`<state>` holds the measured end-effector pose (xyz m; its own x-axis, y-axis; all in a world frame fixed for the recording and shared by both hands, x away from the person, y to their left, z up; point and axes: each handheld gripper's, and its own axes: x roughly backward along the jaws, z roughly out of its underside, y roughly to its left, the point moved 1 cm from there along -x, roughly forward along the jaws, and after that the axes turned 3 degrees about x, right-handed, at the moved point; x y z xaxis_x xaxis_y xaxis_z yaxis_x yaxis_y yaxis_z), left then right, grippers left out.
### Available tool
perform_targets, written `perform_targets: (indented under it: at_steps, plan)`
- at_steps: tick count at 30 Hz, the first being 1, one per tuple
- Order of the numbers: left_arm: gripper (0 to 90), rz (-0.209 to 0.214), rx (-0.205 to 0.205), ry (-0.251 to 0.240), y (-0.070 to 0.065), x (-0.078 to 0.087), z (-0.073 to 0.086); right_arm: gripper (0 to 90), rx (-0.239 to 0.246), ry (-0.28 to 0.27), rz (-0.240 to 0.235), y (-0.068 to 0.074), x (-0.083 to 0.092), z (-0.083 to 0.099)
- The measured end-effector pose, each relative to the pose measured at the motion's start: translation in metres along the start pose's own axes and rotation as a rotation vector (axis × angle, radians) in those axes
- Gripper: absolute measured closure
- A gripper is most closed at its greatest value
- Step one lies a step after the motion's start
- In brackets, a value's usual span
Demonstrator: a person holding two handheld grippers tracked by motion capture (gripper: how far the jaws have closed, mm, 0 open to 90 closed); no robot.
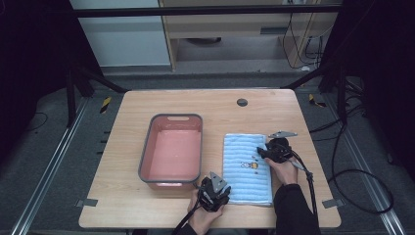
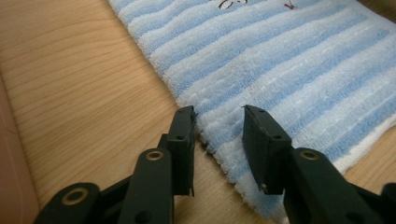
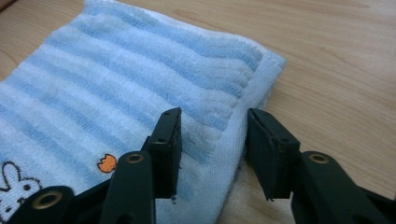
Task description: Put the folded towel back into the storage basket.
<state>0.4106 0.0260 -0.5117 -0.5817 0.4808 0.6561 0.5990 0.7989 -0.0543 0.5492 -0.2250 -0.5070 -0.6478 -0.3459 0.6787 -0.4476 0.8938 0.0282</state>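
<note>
A folded towel [image 1: 247, 166] with light-blue and white stripes lies flat on the wooden table [image 1: 127, 196], right of centre. In the high view my left gripper [image 1: 222, 189] is at the towel's near left corner and my right gripper [image 1: 262, 154] is at its right edge. The left gripper [image 2: 218, 114] is open and straddles the towel's [image 2: 280, 60] fringe edge, one jaw on bare wood, the other over the cloth. The right gripper [image 3: 212, 116] is open astride the towel's [image 3: 116, 79] folded edge, one jaw on the stripes, the other just off the side. A small embroidered rabbit and an orange motif [image 3: 107, 163] mark the cloth.
A pink tub with a grey rim [image 1: 147, 147] stands left of the towel, close beside my left hand. A round dark cable port [image 1: 242, 102] sits near the table's far edge. Cables trail from both grippers toward the near edge.
</note>
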Motion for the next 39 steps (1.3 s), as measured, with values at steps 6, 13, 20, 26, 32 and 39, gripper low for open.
perform_targets:
  at_steps: [6, 13, 20, 26, 32, 39]
  plan:
    - [74.3, 0.008, 0.014, -0.002, -0.002, 0.0, 0.0, 72.3, -0.036, -0.005, -0.045, 0.001, 0.0, 0.001]
    - [86.0, 0.034, 0.061, -0.001, 0.001, -0.001, -0.001, 81.6, -0.058, -0.007, -0.067, 0.002, 0.0, 0.001]
    - [87.5, 0.058, 0.072, -0.037, 0.005, 0.005, -0.002, 82.5, -0.042, -0.06, -0.068, 0.003, 0.012, -0.005]
    - [87.9, 0.068, 0.056, -0.075, 0.006, 0.02, -0.013, 82.6, -0.03, -0.103, -0.073, 0.006, 0.029, -0.01]
    - [87.9, 0.078, 0.041, -0.098, 0.005, 0.029, -0.02, 82.7, -0.004, -0.132, -0.063, 0.009, 0.041, -0.016]
    - [88.0, 0.08, 0.014, -0.125, 0.003, 0.04, -0.028, 82.7, 0.005, -0.179, -0.057, 0.016, 0.059, -0.027]
